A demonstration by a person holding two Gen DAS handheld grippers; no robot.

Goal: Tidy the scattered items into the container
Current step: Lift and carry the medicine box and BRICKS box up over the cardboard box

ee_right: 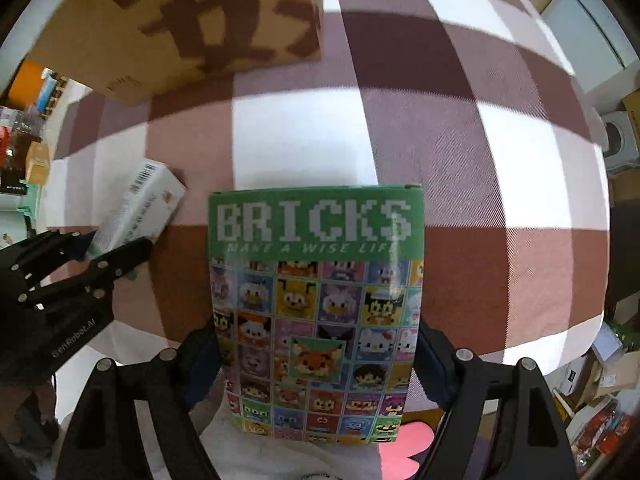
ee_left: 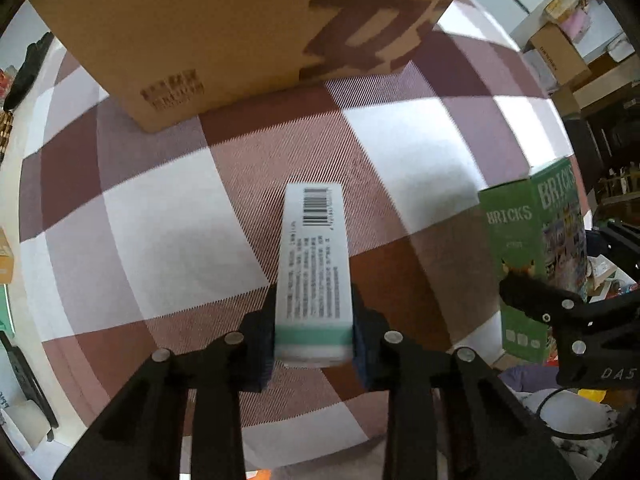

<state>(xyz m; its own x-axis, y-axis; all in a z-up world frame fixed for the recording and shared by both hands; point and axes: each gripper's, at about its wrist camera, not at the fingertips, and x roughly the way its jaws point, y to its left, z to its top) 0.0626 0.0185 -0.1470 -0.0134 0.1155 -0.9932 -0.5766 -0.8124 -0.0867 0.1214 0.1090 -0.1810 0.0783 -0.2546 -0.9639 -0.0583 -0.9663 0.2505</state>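
My left gripper (ee_left: 314, 332) is shut on a long white box with a green band and a barcode (ee_left: 314, 264), held above the checked cloth. The white box also shows in the right wrist view (ee_right: 136, 204), with the left gripper (ee_right: 108, 252) around it. My right gripper (ee_right: 316, 356) is shut on a green BRICKS box (ee_right: 316, 300) with cartoon pictures. The BRICKS box also shows in the left wrist view (ee_left: 536, 248), with the right gripper (ee_left: 532, 292) on it. A brown cardboard box (ee_left: 240, 28) stands at the far side, also in the right wrist view (ee_right: 188, 28); its inside is hidden.
A brown and white checked cloth (ee_left: 168, 208) covers the table. Cardboard boxes and shelves (ee_left: 560, 52) stand beyond the table's right edge. Cluttered boxes lie on the floor in the right wrist view (ee_right: 608, 380).
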